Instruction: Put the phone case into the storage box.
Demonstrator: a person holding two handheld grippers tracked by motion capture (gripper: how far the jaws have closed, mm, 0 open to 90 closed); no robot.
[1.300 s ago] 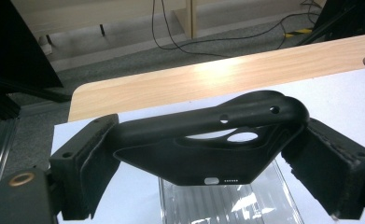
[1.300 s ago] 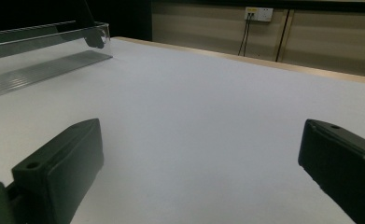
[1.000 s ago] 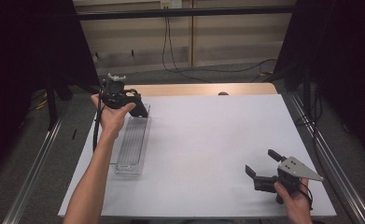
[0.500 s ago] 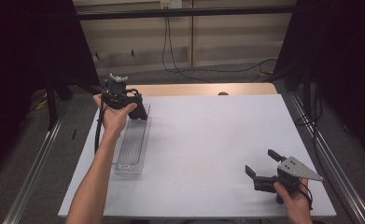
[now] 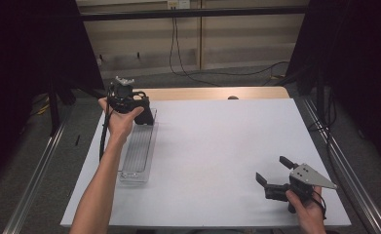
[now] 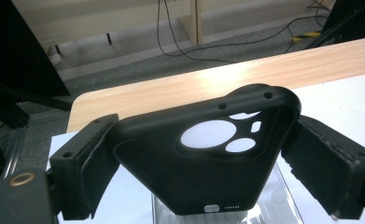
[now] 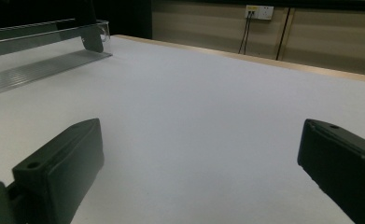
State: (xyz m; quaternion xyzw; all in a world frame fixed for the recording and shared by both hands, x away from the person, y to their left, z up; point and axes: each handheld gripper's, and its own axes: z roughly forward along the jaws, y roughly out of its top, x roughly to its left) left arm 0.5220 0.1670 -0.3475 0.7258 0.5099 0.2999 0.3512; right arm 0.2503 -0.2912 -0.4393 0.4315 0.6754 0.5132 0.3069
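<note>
Black phone case (image 6: pixel 208 158) sits clamped between left gripper (image 6: pixel 203 163) jaws above clear tray (image 5: pixel 138 153); right gripper (image 5: pixel 276 174) gapes.

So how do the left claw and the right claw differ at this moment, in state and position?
The left claw is shut on a black phone case, its jaws pressing the case's two sides; the right claw is open and holds nothing. The left claw is raised over the far end of the clear tray; the right claw sits low at the near right of the white table. Both are black and hand-held.
</note>
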